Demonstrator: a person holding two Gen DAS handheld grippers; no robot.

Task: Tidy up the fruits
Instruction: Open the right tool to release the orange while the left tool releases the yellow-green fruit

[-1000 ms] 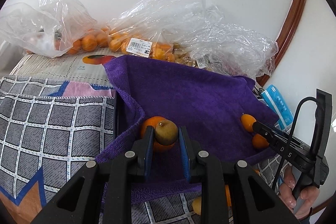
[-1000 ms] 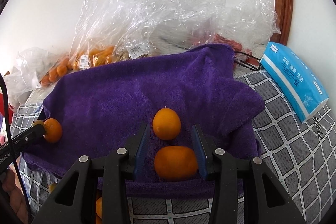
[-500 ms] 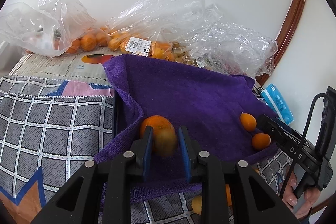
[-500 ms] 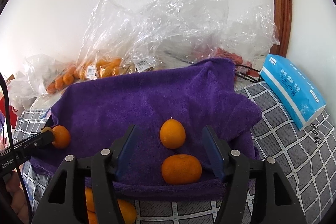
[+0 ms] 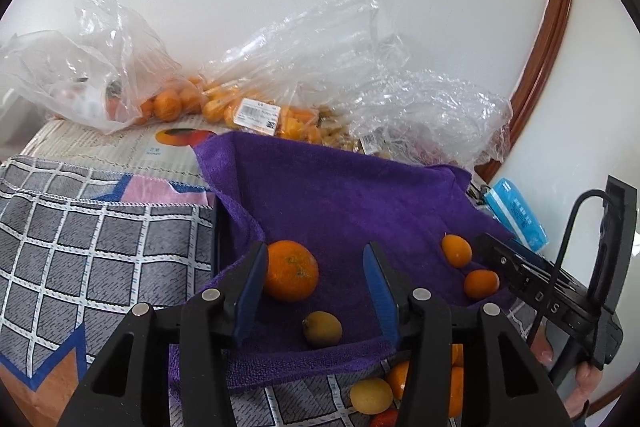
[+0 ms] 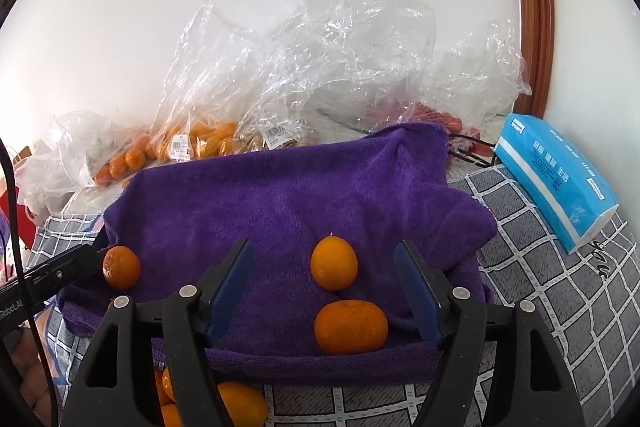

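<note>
A purple towel (image 5: 344, 203) covers the middle of the table. My left gripper (image 5: 314, 257) hangs over its near edge, jaws opening. Between them a small yellow-brown fruit (image 5: 322, 329) lies loose on the towel. A big mandarin (image 5: 291, 271) sits by the left pad. In the right wrist view my right gripper (image 6: 324, 251) is also opening. A flat mandarin (image 6: 351, 326) and a rounder orange (image 6: 334, 265) rest free between its pads. The left gripper's tip (image 6: 86, 259) shows at the left, beside the big mandarin (image 6: 121, 266).
Clear plastic bags of oranges (image 5: 224, 107) are piled against the white wall behind the towel. A blue tissue pack (image 6: 560, 179) lies on the checked cloth (image 6: 560, 307) at the right. Loose fruits (image 5: 372, 395) lie below the towel's front edge. A hand (image 5: 584, 383) holds the right gripper.
The left jaws have spread and let the small yellow-brown fruit down onto the towel. The right jaws have spread away from the flat mandarin, which stays on the towel.
</note>
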